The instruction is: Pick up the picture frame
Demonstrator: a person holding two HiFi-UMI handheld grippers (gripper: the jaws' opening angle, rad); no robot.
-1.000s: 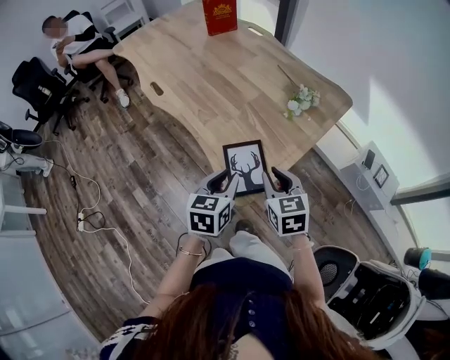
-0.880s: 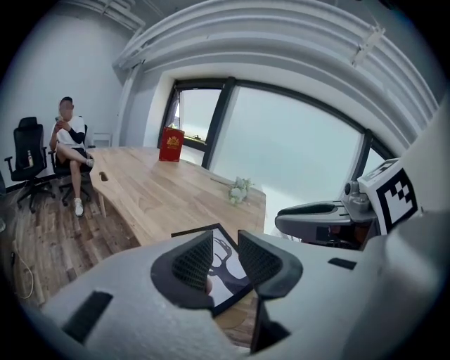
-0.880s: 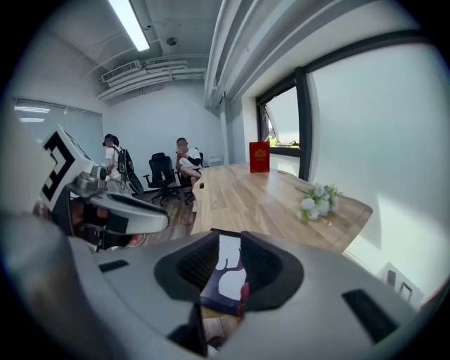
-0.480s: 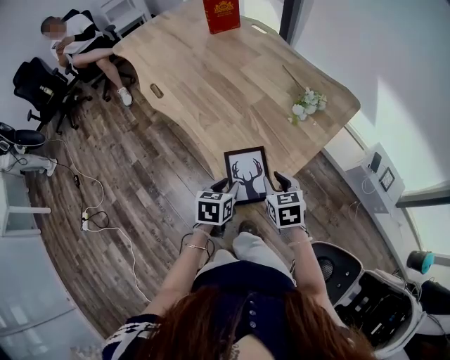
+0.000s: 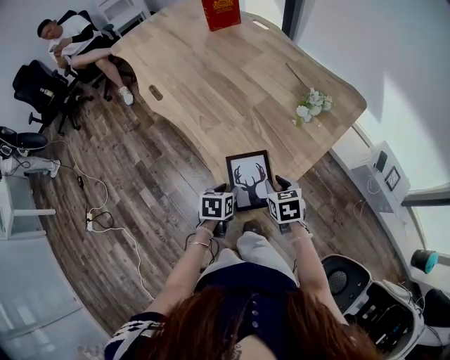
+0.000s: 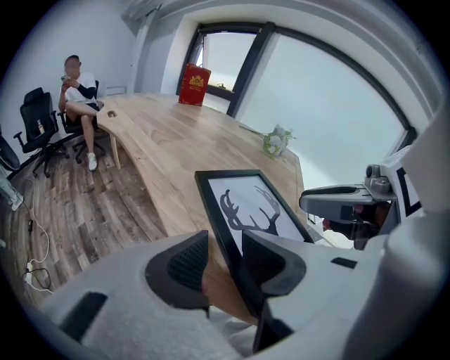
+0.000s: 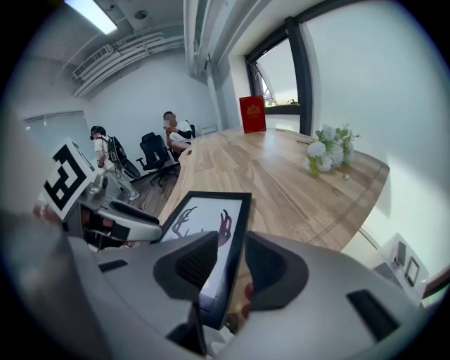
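The picture frame (image 5: 248, 179), black-rimmed with a deer silhouette, lies at the near edge of the wooden table (image 5: 211, 84), its near end past the edge. My left gripper (image 5: 223, 190) straddles its left rim. In the left gripper view the frame (image 6: 253, 211) runs between the jaws of that gripper (image 6: 225, 256); they have just been opening and a gap shows beside the rim. My right gripper (image 5: 278, 184) straddles the right rim. In the right gripper view the frame (image 7: 204, 218) sits between its jaws (image 7: 232, 264), which stand apart from it.
A small bunch of white flowers (image 5: 309, 107) lies toward the table's right end. A red box (image 5: 220, 14) stands at the far end. A person sits on an office chair (image 5: 77, 42) at the far left. Cables (image 5: 98, 218) trail over the wood floor.
Both grippers have sunk together with the frame between them, away from the head camera. The frame has come down onto the table's near edge.
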